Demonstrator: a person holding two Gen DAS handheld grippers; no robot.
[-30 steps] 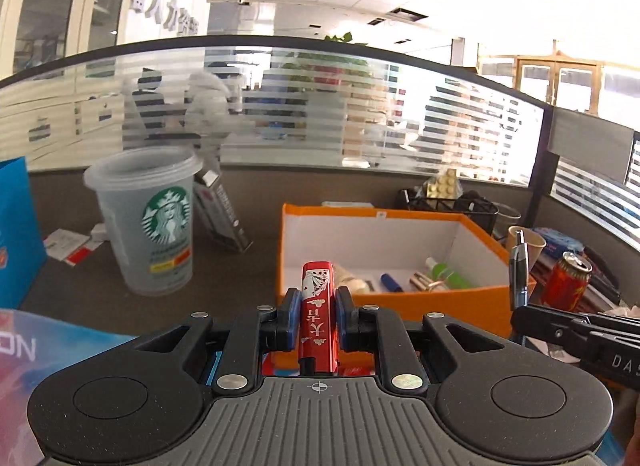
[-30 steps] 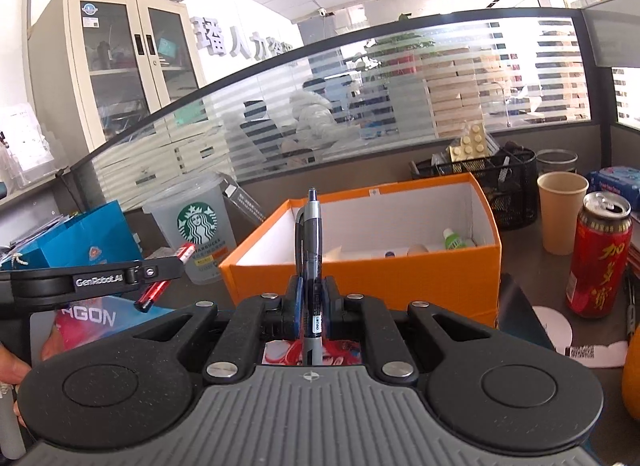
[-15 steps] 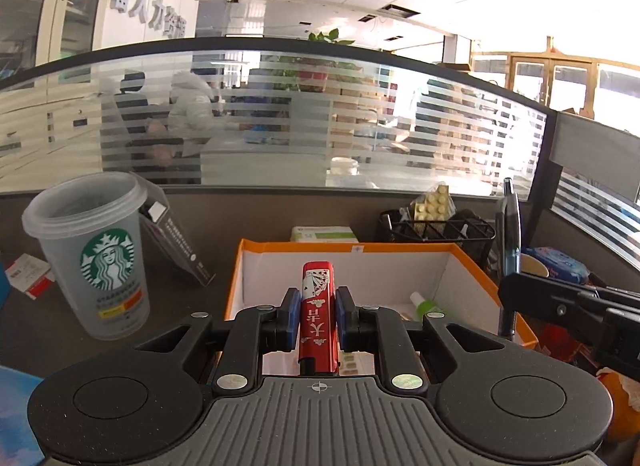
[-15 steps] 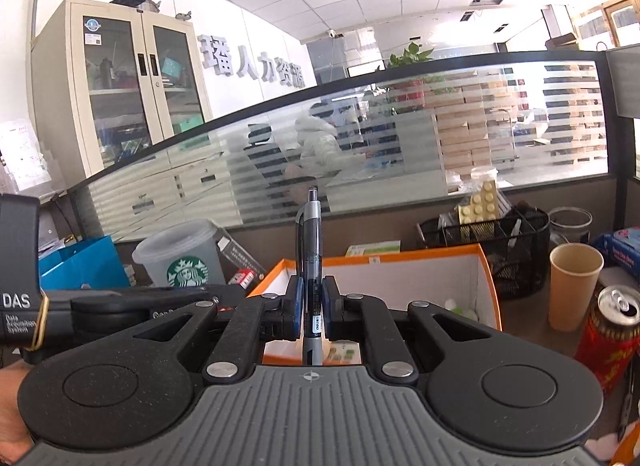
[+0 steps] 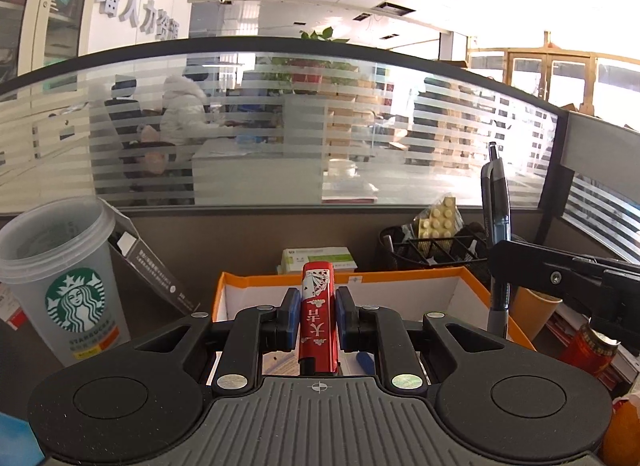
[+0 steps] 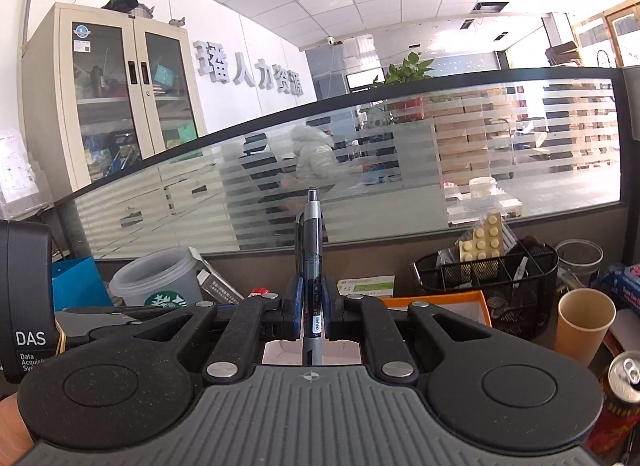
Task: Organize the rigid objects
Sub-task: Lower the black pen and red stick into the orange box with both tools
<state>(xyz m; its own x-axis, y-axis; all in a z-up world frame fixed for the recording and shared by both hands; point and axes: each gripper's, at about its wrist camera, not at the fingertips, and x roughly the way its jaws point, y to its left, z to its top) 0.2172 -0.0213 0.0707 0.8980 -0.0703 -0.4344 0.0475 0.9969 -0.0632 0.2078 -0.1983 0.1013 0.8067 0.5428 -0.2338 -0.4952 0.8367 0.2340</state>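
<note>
my left gripper [image 5: 317,312] clamped on red card-print lighter [image 5: 318,316] upright, my right gripper [image 6: 312,306] clamped on grey-blue pen [image 6: 312,262] upright, both over orange cardboard box w/ white inside [image 5: 404,278]
</note>
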